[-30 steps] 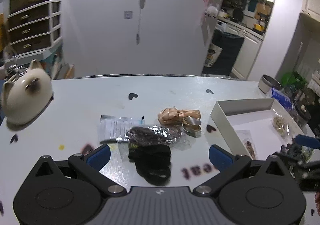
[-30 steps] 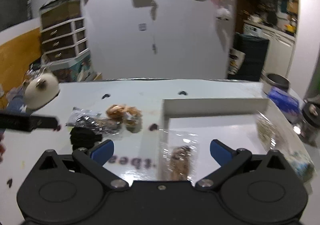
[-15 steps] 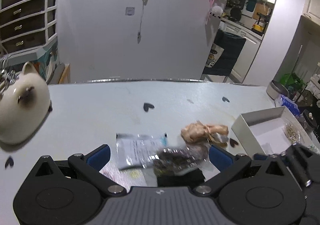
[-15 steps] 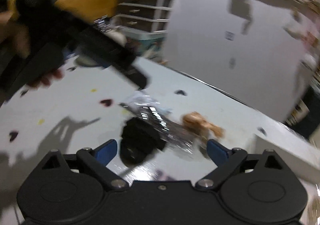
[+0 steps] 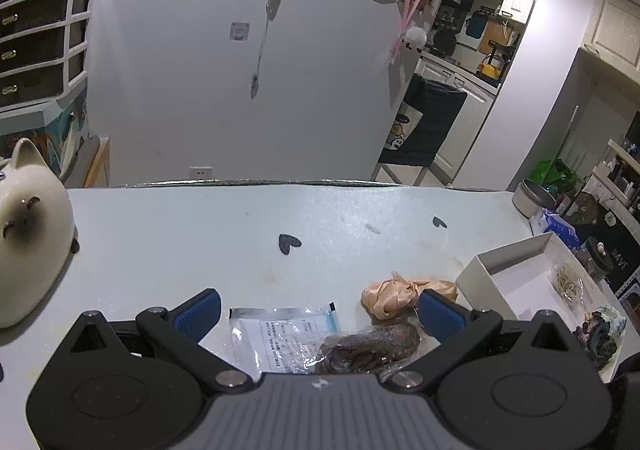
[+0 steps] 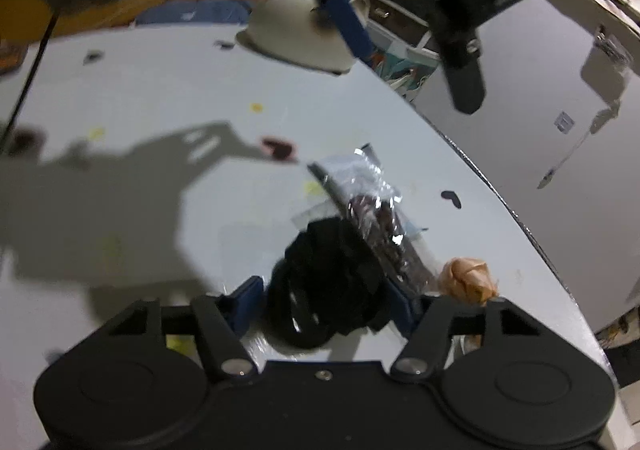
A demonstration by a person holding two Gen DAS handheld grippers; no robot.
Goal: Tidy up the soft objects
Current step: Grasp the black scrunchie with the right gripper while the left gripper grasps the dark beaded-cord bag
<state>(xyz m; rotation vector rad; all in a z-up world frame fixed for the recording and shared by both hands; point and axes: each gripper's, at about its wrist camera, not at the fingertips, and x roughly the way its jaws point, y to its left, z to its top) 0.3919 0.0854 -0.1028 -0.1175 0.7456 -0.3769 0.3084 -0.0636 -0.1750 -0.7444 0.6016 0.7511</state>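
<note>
My right gripper (image 6: 324, 300) is closed around a black scrunchie (image 6: 328, 282) that rests on the white table (image 6: 140, 90). Just behind it lies a clear bag of dark hair ties (image 6: 380, 226) and a peach satin scrunchie (image 6: 468, 280). In the left wrist view my left gripper (image 5: 318, 314) is open and empty above the same clear bag (image 5: 368, 346), a flat white packet (image 5: 276, 334) and the peach scrunchie (image 5: 400, 294). A white open box (image 5: 480, 282) stands at the right with rubber bands (image 5: 566, 284) inside.
A cream cat-shaped figure (image 5: 28, 234) stands at the table's left edge. A teal and dark fluffy bundle (image 5: 602, 332) lies by the box's near corner. A round tin (image 5: 532, 198) and jars stand at the far right. The left gripper's body (image 6: 452, 10) hangs overhead in the right wrist view.
My right gripper swung left from the box to the pile and closed on the black scrunchie. My left gripper rose and pulled back, so the pile sits lower in its view.
</note>
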